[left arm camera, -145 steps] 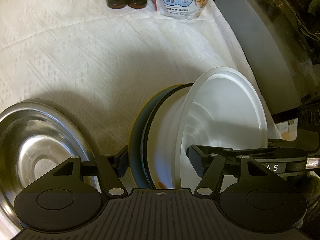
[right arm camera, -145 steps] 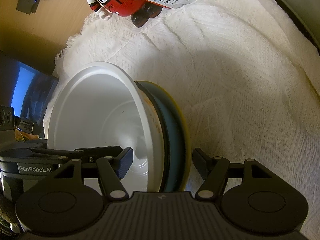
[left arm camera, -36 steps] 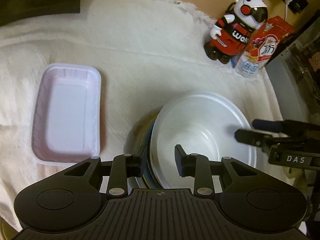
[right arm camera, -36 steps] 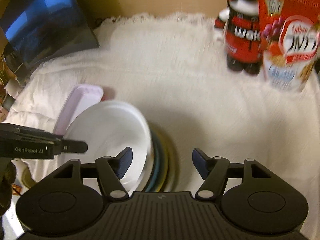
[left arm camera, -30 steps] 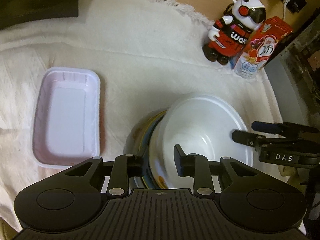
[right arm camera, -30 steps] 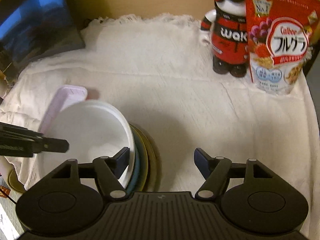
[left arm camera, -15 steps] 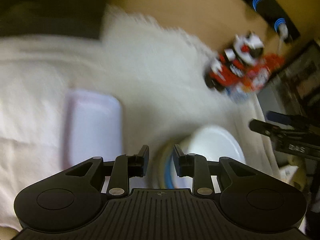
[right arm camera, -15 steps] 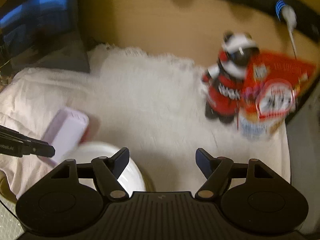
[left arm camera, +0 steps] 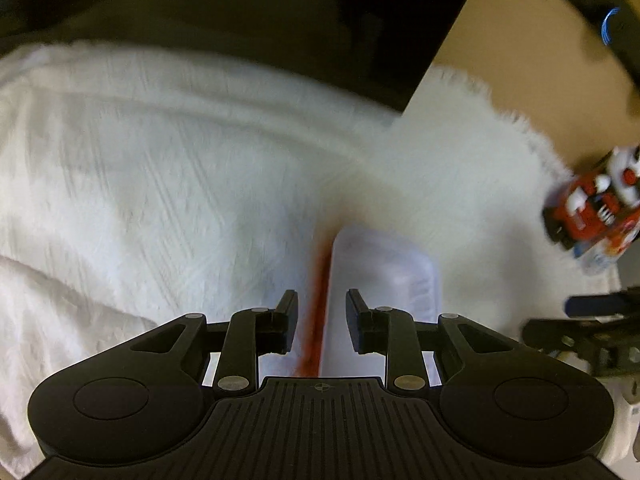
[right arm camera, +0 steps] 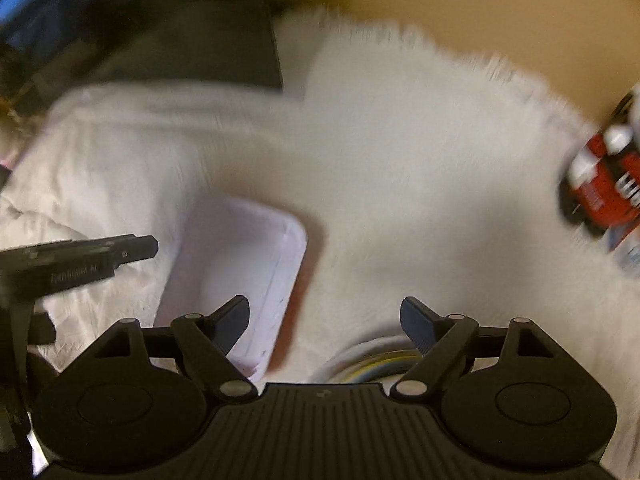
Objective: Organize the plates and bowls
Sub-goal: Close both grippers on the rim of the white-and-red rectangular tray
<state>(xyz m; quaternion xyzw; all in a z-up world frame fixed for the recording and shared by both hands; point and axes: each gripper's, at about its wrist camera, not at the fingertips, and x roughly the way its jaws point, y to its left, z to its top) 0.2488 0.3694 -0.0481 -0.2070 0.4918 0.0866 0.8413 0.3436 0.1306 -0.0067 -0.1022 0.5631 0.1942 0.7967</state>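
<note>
Stacked plates [right arm camera: 372,364] just below the spread right hand-held gripper [right arm camera: 325,320], pale tray [right arm camera: 240,276] on white cloth [right arm camera: 420,200], left hand-held gripper [left arm camera: 321,320] narrowly apart, empty.

Little can be read, since both views are smeared by motion. In the right wrist view a pale label [right arm camera: 74,274] on the side of the left gripper [right arm camera: 144,245] carries a line of small letters, too blurred to spell out. On the toy robot [right arm camera: 608,184] at the right edge of the white cloth [right arm camera: 400,160], large white letters cross its red chest, cut off and illegible. The packet [right arm camera: 628,252] beside it shows no legible print. The left wrist view offers no readable text.
</note>
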